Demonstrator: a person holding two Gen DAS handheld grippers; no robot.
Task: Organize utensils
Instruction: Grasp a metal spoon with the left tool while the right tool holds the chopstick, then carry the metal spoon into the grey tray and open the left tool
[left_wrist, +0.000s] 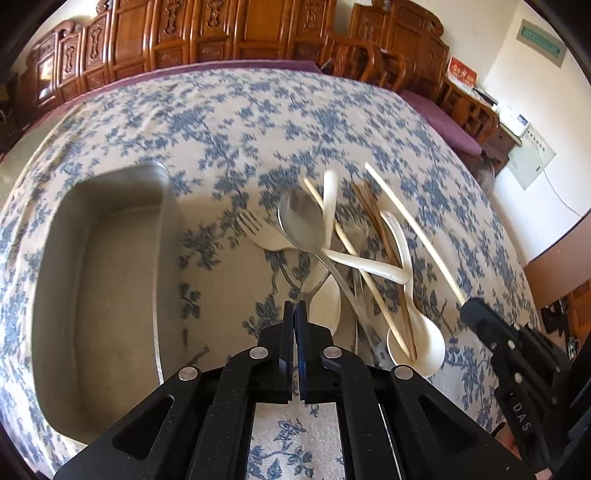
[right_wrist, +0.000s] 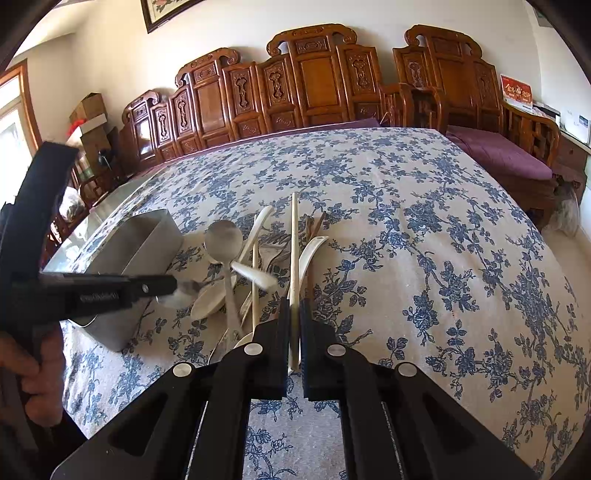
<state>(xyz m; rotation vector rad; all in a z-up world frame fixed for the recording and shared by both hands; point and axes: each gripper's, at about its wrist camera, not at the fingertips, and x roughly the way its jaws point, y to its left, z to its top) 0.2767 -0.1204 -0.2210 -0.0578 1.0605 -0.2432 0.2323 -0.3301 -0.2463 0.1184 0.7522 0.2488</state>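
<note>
Utensils lie in a crossed heap on the flowered tablecloth (left_wrist: 240, 122): a metal spoon (left_wrist: 301, 221), a cream fork (left_wrist: 262, 230), cream spoons (left_wrist: 417, 332), dark chopsticks (left_wrist: 373, 218) and a pale chopstick (left_wrist: 347, 240). My left gripper (left_wrist: 294, 305) is at the heap's near left edge. It is shut on the tip of a thin grey metal handle (left_wrist: 314, 286); which utensil that handle belongs to is hidden under the heap. My right gripper (right_wrist: 294, 306) is shut on another pale chopstick (right_wrist: 293, 251), which points away over the heap. In the right wrist view the left gripper (right_wrist: 173, 286) is blurred.
A deep metal tray (left_wrist: 159, 236) stands left of the heap, its inside bare; it also shows in the right wrist view (right_wrist: 147, 229). A hand (right_wrist: 33, 373) grips the left tool. Carved wooden chairs (right_wrist: 317, 81) line the table's far side. Bare cloth (right_wrist: 443, 240) lies right of the heap.
</note>
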